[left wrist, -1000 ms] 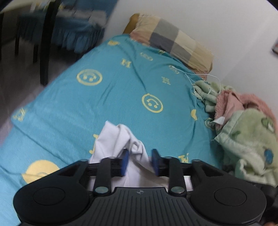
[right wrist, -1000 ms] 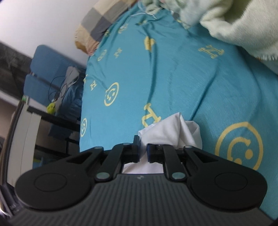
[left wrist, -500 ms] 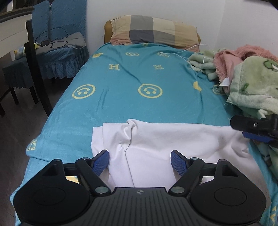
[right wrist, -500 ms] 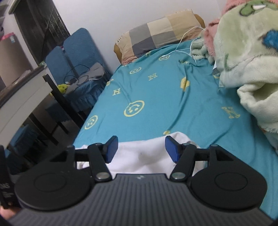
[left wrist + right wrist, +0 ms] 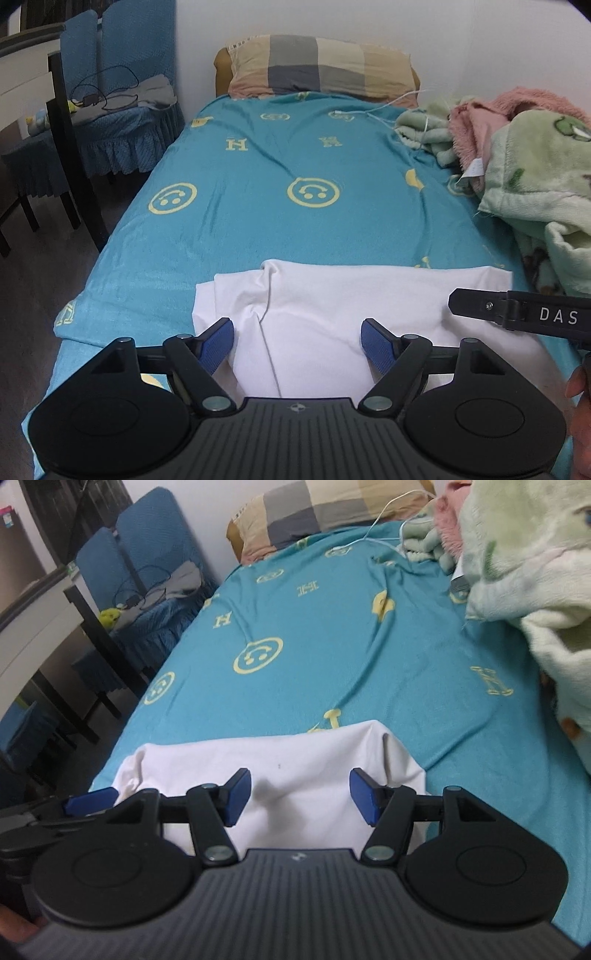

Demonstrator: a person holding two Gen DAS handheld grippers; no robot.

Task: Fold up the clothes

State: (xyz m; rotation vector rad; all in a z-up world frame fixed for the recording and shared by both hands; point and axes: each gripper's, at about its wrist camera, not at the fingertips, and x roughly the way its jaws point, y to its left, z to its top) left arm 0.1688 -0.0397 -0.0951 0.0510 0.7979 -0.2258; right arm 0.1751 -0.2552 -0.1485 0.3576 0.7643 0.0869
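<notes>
Teal smiley-print bedsheet [image 5: 258, 229] under white garment [image 5: 332, 306], left gripper [image 5: 297, 341] and right gripper [image 5: 300, 794] both agape, empty.

My left gripper [image 5: 297, 341] points down and forward, jaws just opened wide, gripping nothing. My right gripper [image 5: 300, 795], at its 3 o'clock, is angled the same way, jaws also just opened, pads bare.

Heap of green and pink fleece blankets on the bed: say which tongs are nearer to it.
Right. The right tongs hover over the white garment's end beside the heap of green and pink fleece blankets; the left tongs hover at the garment's far end.
</notes>
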